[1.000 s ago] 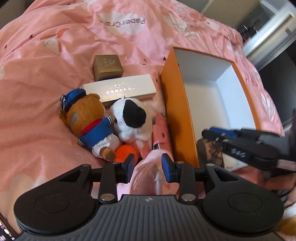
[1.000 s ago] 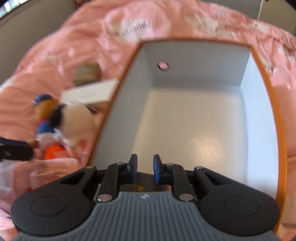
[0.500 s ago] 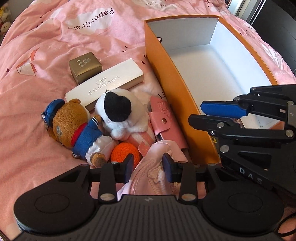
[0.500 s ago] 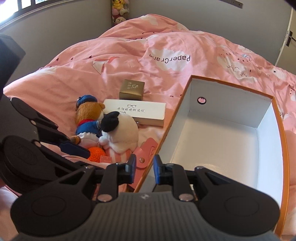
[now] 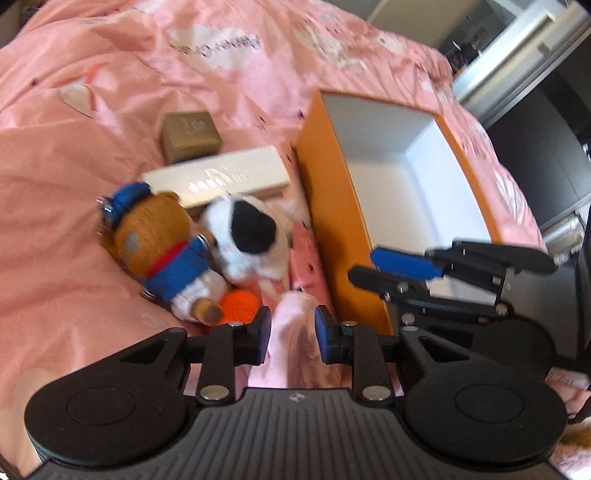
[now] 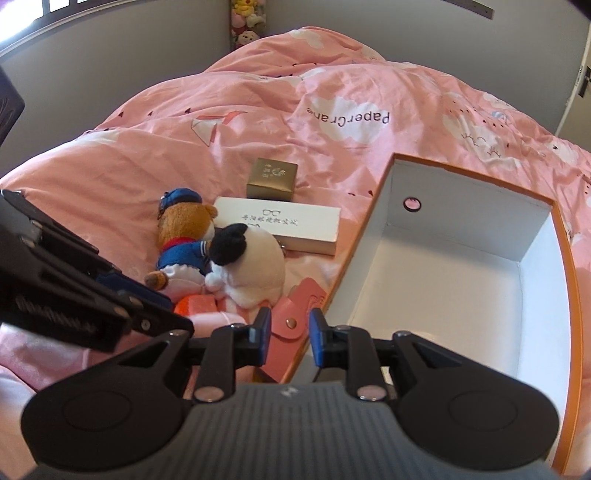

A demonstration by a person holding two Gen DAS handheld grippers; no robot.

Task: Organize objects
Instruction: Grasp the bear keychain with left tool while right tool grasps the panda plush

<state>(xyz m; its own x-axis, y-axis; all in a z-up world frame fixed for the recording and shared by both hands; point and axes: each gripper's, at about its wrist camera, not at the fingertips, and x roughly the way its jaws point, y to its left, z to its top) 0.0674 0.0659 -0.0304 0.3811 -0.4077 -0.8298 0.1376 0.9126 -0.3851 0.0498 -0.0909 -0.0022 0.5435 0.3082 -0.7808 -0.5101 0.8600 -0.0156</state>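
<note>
An orange box with a white inside lies open on the pink duvet. Left of it are a bear plush in a blue cap, a white plush with a black ear, an orange ball, a pink key case, a long white box and a gold box. My left gripper is closing, its pads pinching a pale pink fabric item. My right gripper hovers at the box's near left corner, jaws opening, nothing between them.
The pink duvet covers the whole bed in soft folds. A grey wall and small plush toys stand at the far end. Dark furniture lies beyond the bed's right side. A small pink-orange block sits beside the ball.
The left jaws have narrowed onto the pink fabric, and the left view has swung sideways and blurred. The right gripper went from over the box's inside to its near left corner; its jaws parted slightly.
</note>
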